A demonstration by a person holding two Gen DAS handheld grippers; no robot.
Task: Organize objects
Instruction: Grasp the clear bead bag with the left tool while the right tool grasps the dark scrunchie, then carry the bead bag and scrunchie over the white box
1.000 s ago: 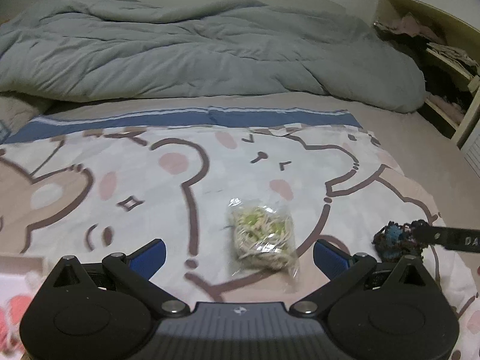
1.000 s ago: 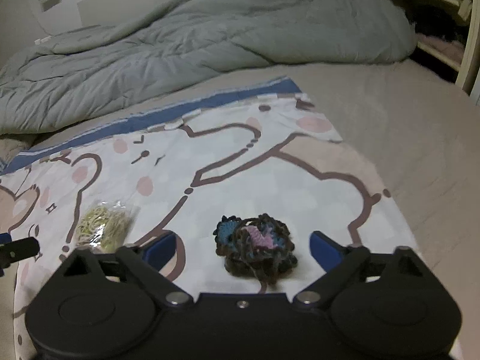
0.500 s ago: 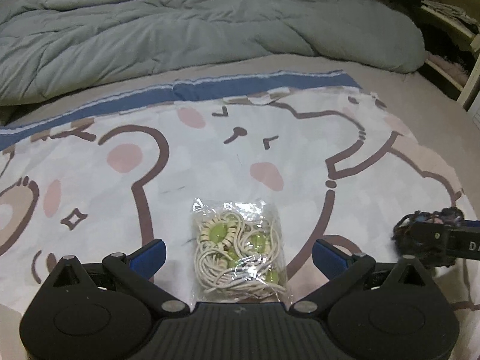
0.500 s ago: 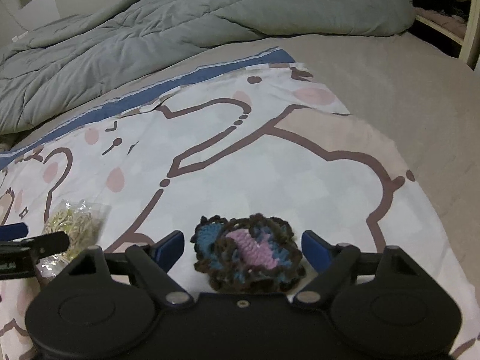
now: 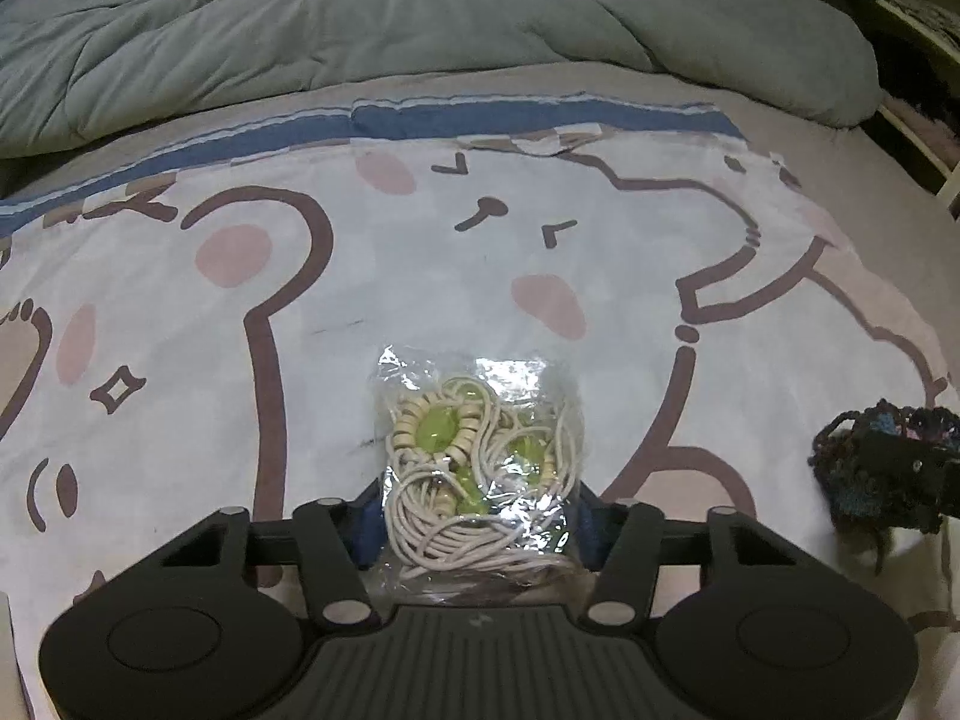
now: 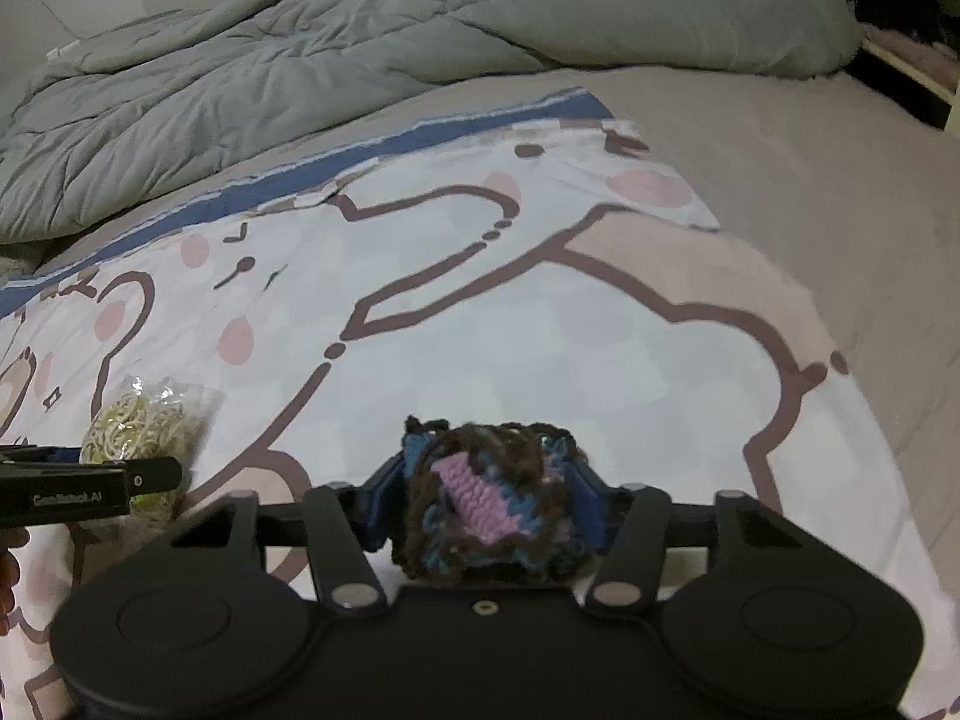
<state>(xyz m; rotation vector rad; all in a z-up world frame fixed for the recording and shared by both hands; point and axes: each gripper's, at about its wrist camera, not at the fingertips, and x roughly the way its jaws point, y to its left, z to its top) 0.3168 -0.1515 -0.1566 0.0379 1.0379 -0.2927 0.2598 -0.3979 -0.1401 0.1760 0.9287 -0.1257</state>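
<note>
A clear plastic bag of cream cord and green beads [image 5: 474, 450] lies on the bear-print sheet [image 5: 420, 276]. My left gripper [image 5: 480, 516] is closing on it, its blue pads pressing both sides of the bag's near end. The bag [image 6: 144, 420] also shows at the left of the right wrist view, behind the left gripper's black finger [image 6: 90, 486]. A dark crocheted piece with blue and purple yarn [image 6: 480, 480] is bunched between the blue pads of my right gripper [image 6: 489, 504], which is closing on it. In the left wrist view the crocheted piece [image 5: 870, 462] sits at the far right.
A rumpled grey duvet [image 5: 420, 18] fills the far side of the bed. Plain beige mattress cover [image 6: 810, 210] lies to the right of the sheet. A dark shelf unit [image 5: 924, 18] stands at the right edge. A person's fingertip [image 6: 9, 546] shows at the left.
Both grippers came down over their objects and their jaws drew in from wide open. The bag now sits between the left pads, and the crocheted piece is squeezed taller between the right pads.
</note>
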